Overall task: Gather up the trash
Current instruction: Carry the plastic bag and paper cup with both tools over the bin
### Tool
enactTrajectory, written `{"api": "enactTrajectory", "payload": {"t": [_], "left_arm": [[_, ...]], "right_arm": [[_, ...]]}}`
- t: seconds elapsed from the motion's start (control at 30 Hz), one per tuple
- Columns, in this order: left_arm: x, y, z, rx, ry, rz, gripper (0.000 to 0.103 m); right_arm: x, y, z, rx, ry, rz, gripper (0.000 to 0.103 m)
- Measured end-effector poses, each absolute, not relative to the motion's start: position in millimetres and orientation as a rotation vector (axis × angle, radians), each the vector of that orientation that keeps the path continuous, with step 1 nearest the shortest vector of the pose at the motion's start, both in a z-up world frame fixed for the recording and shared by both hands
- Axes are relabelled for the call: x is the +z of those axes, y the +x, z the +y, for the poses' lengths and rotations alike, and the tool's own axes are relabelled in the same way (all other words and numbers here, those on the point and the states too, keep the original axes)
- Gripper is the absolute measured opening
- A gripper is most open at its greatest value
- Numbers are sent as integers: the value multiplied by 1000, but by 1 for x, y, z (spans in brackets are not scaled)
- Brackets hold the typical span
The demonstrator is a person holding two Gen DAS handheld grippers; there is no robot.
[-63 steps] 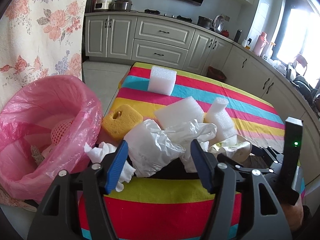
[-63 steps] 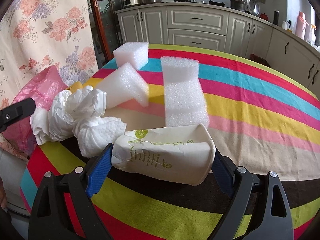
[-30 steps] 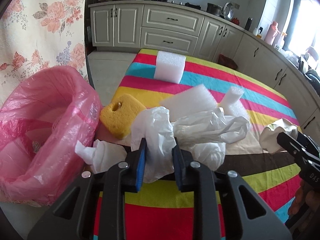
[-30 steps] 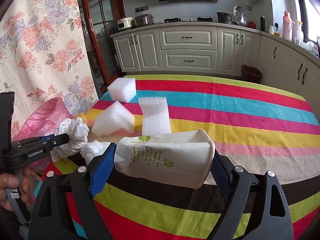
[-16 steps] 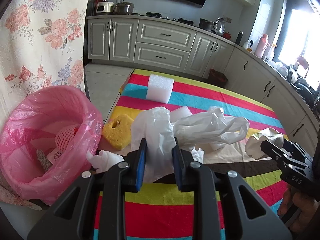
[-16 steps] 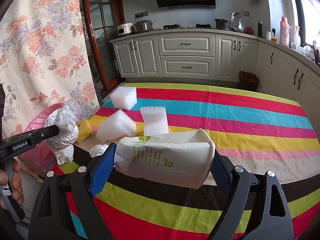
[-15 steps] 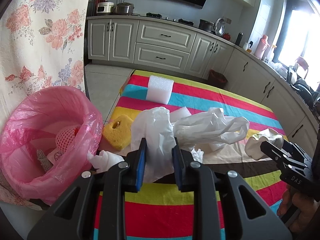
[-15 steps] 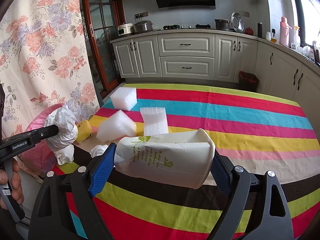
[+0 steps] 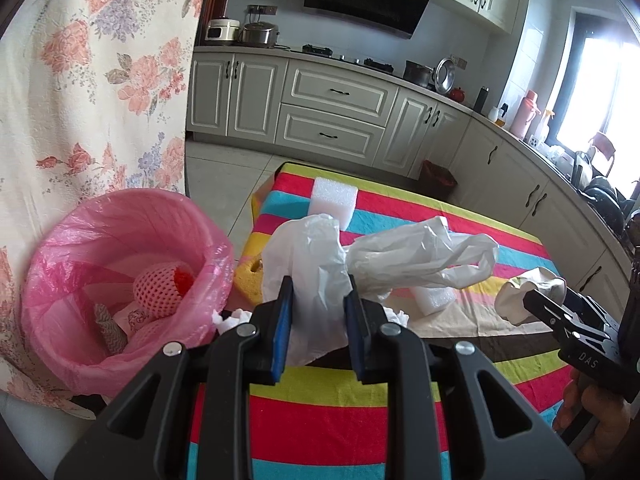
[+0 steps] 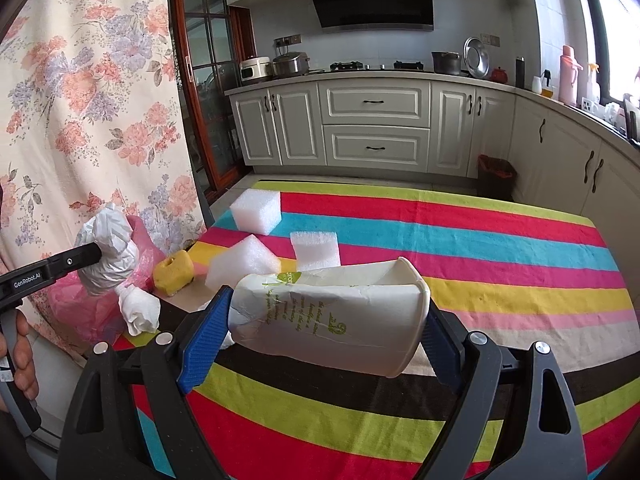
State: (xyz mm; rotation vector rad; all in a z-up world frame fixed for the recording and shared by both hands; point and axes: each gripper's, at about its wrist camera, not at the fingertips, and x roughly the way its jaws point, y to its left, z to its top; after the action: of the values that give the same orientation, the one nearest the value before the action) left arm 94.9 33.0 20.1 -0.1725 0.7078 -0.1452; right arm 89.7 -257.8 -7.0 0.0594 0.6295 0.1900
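Observation:
My left gripper point(image 9: 319, 300) is shut on a white plastic bag point(image 9: 400, 252), which hangs clear above the striped table point(image 9: 360, 412); the bag's long tail trails to the right. In the right wrist view the same bag point(image 10: 110, 256) bulges from the left gripper point(image 10: 86, 258) just above the pink bin bag point(image 10: 80, 308). My right gripper point(image 10: 326, 312) is shut on a crushed white paper cup point(image 10: 360, 300) with green print, held sideways over the table's near end. In the left wrist view, the cup point(image 9: 520, 296) shows at the right gripper's tip point(image 9: 536, 300).
The pink-lined bin point(image 9: 120, 240) stands left of the table with netting and scraps inside. A yellow sponge point(image 10: 174, 272), a crumpled tissue point(image 10: 140, 312) and three white foam blocks point(image 10: 256, 208) lie on the table's left half. A floral curtain point(image 10: 80, 100) hangs behind the bin.
Both grippers have risen. The plastic bag has come up off the table with the left gripper and now hangs higher, near the pink bin. The cup stays gripped.

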Motion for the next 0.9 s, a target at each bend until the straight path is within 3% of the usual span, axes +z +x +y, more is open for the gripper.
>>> {"api": "enactTrajectory", "payload": {"t": [0.9], "left_arm": [[62,47,207,126,-290,566,24]], "right_arm": [[45,113,-140,376,-44,555,82]]}}
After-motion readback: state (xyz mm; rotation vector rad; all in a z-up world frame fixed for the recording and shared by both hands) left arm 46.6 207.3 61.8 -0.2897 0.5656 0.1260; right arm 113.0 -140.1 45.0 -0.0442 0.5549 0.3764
